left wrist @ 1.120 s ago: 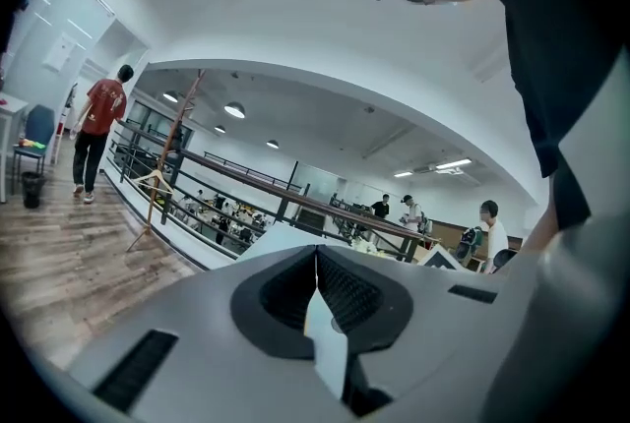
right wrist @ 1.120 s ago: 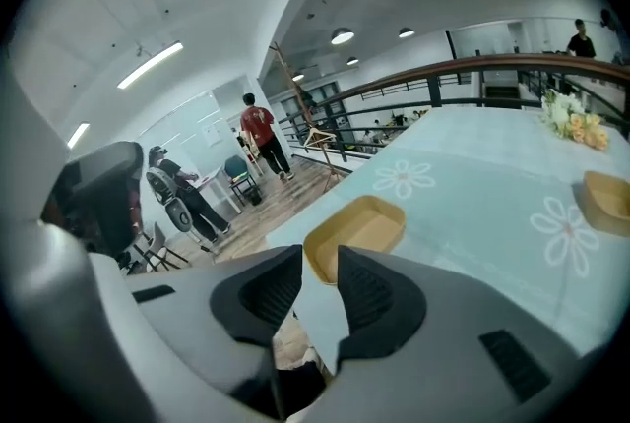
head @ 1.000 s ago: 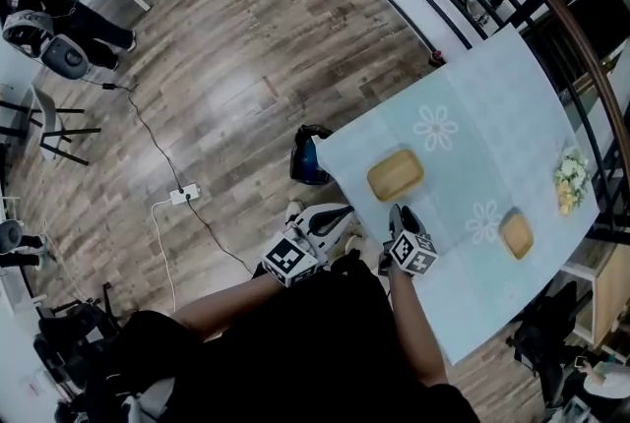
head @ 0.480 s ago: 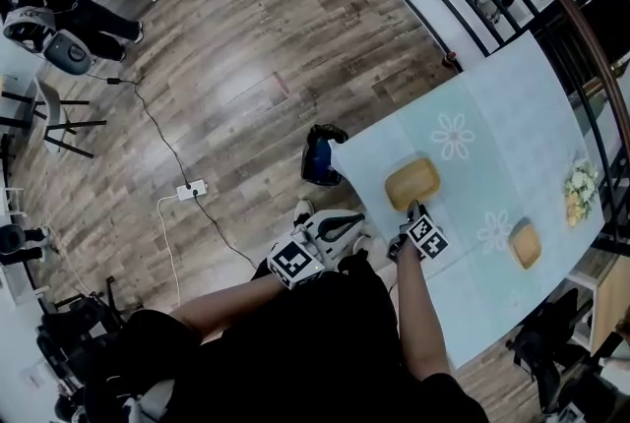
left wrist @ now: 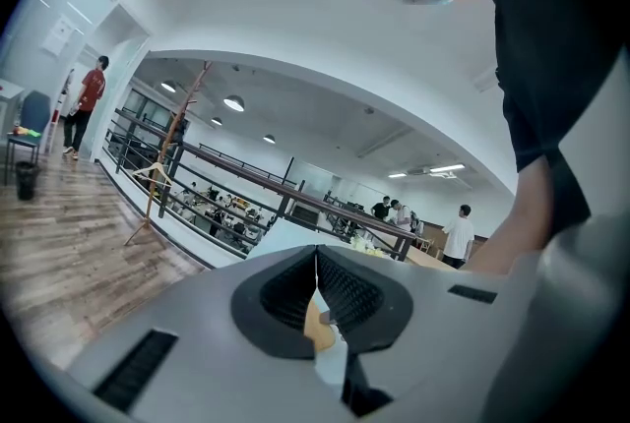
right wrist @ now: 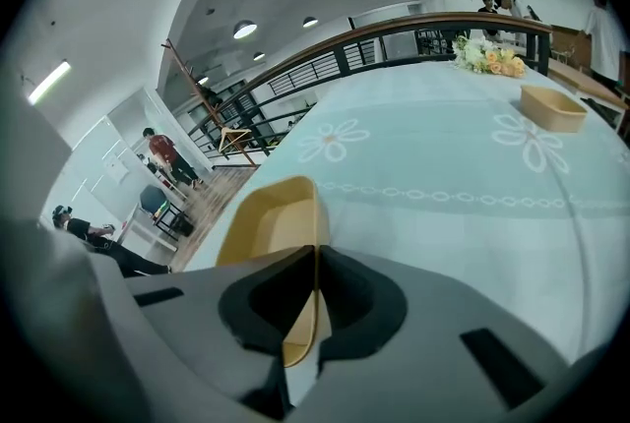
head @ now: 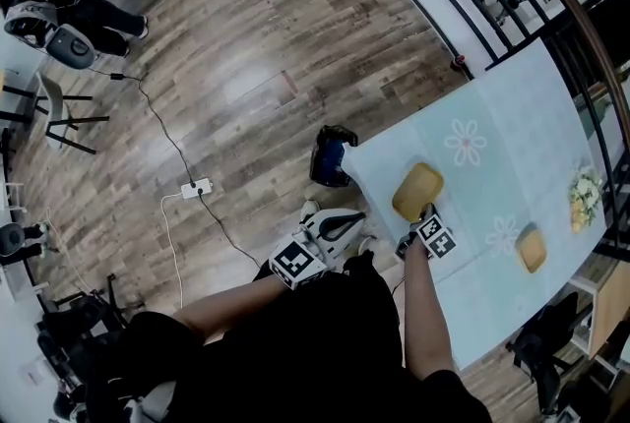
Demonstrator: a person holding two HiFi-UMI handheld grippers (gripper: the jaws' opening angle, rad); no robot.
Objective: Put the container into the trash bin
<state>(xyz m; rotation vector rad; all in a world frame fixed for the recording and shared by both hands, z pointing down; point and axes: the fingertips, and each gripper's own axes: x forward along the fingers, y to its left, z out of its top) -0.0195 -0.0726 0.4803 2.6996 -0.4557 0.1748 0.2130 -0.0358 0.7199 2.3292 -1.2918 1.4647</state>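
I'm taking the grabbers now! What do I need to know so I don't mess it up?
Right gripper: jaws closing, with the near wall of the tan container pinched between them, at the near end of the table.
Left gripper: shut, empty, held off the table's edge.
Dark blue thing on the floor by the table's corner: probably the trash bin.
Done: container gripped.
Left: lift it, carry it over, drop it in.
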